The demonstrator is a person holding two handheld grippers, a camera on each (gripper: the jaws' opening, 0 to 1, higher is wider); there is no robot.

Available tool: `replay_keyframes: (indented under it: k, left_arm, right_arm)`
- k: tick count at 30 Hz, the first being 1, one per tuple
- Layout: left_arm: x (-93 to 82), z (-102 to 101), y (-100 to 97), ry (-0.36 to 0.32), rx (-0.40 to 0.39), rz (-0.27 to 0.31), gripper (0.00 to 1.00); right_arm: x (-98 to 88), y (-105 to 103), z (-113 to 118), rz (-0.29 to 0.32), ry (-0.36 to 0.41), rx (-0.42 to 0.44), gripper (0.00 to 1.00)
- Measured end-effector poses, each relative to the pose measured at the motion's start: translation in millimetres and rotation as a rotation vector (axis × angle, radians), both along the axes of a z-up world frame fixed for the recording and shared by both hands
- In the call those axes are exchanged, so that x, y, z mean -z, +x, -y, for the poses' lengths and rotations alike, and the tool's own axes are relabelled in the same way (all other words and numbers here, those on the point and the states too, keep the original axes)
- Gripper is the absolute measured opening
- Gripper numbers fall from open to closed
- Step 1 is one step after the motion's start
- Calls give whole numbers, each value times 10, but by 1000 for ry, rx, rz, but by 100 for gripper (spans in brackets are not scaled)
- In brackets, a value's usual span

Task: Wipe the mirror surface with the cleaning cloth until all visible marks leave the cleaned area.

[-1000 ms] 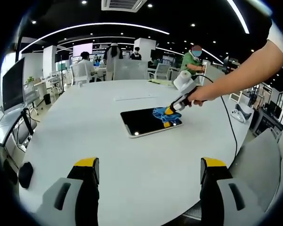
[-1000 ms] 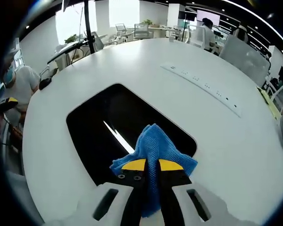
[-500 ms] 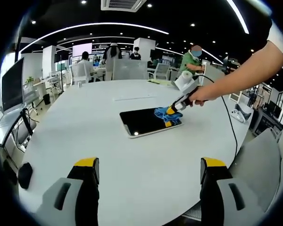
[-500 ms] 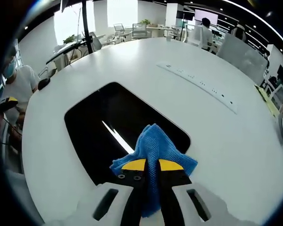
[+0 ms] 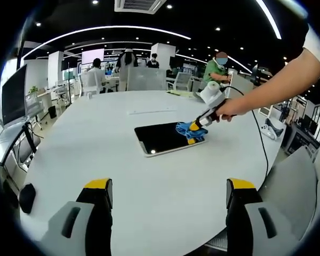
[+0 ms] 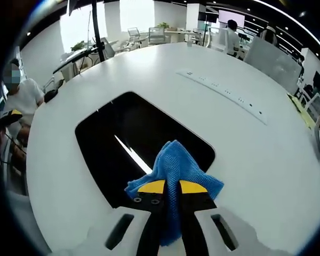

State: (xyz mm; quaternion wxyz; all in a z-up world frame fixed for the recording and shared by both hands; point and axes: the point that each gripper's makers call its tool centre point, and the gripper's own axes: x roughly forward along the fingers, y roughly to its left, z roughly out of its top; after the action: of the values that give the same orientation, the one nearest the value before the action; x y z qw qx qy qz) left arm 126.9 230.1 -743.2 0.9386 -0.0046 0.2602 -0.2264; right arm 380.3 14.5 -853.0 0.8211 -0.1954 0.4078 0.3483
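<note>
A dark rectangular mirror (image 5: 162, 137) lies flat on the white table (image 5: 96, 149); in the right gripper view the mirror (image 6: 122, 144) reflects a bright streak. My right gripper (image 6: 172, 186) is shut on the blue cleaning cloth (image 6: 173, 169), which rests on the mirror's near edge. From the left gripper view, the right gripper (image 5: 194, 127) presses the cloth (image 5: 189, 131) on the mirror's right end, held by a person's hand (image 5: 229, 108). My left gripper (image 5: 168, 189) hangs open over the near table, well short of the mirror.
A recessed socket strip (image 6: 224, 95) runs across the table beyond the mirror. A black cable (image 5: 258, 144) trails from the right gripper off the table edge. Chairs, desks and seated people (image 5: 216, 66) ring the table. A person in white (image 6: 18, 98) sits at the left edge.
The right gripper has slid the cloth slightly rightward along the mirror's end. The left gripper has stayed still and open.
</note>
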Motion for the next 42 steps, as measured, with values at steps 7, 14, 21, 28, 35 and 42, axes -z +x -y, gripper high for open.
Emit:
replay_keyframes:
  k: [7, 14, 21, 28, 35, 42]
  left_arm:
    - [-9, 24, 13, -5, 1, 3, 89]
    - [-7, 47, 6, -5, 6, 2, 89]
    - [-17, 39, 7, -4, 5, 1, 89]
    - [-18, 35, 31, -3, 8, 3, 89]
    - [-25, 44, 55, -5, 11, 5, 89]
    - [-24, 48, 76, -2, 18, 4, 89]
  right_arm:
    - [0, -45, -1, 0, 7, 0, 3]
    - [-9, -85, -6, 0, 12, 0, 3]
    - [-12, -148, -6, 0, 18, 1, 3]
    - [-12, -171, 0, -3, 19, -2, 3]
    - [-27, -185, -8, 1, 25, -6, 3]
    - [-20, -189, -25, 3, 28, -12, 3]
